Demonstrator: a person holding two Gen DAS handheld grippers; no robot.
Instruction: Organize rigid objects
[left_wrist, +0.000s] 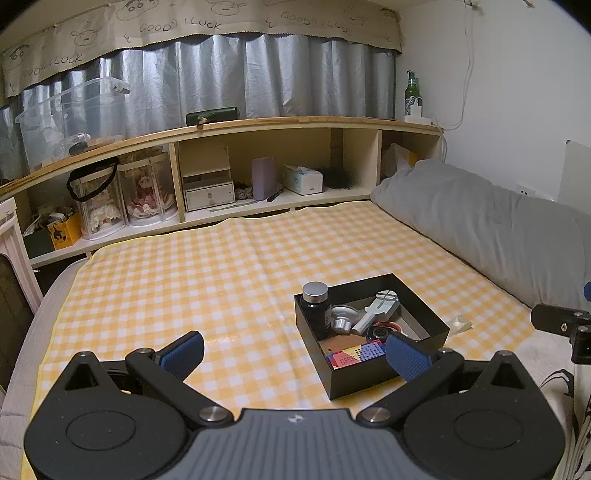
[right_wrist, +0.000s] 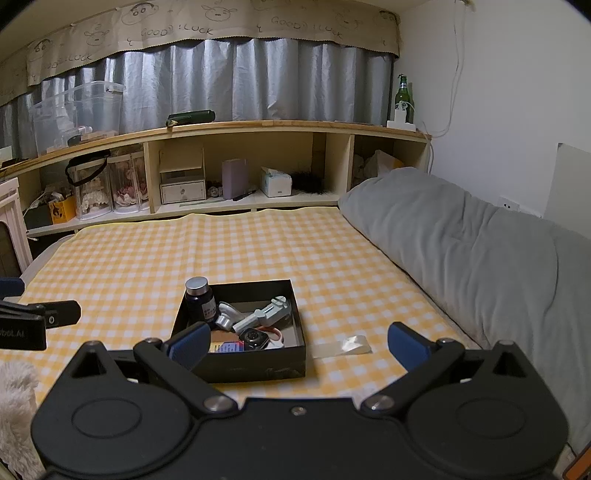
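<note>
We see the bed (left_wrist: 221, 266) under its yellow checked cloth, with the black box (right_wrist: 236, 365) on it, holding a dark bottle (right_wrist: 199, 299), a grey tool (right_wrist: 266, 312) and a watch (right_wrist: 253, 338). Our left gripper (left_wrist: 293, 354) and right gripper (right_wrist: 297, 345) hover near it, fingers spread wide, holding nothing.

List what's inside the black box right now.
In the black box: a dark bottle standing upright, a grey tool, a smartwatch, a metal knob, a colourful card. Anything beneath them is hidden.
</note>
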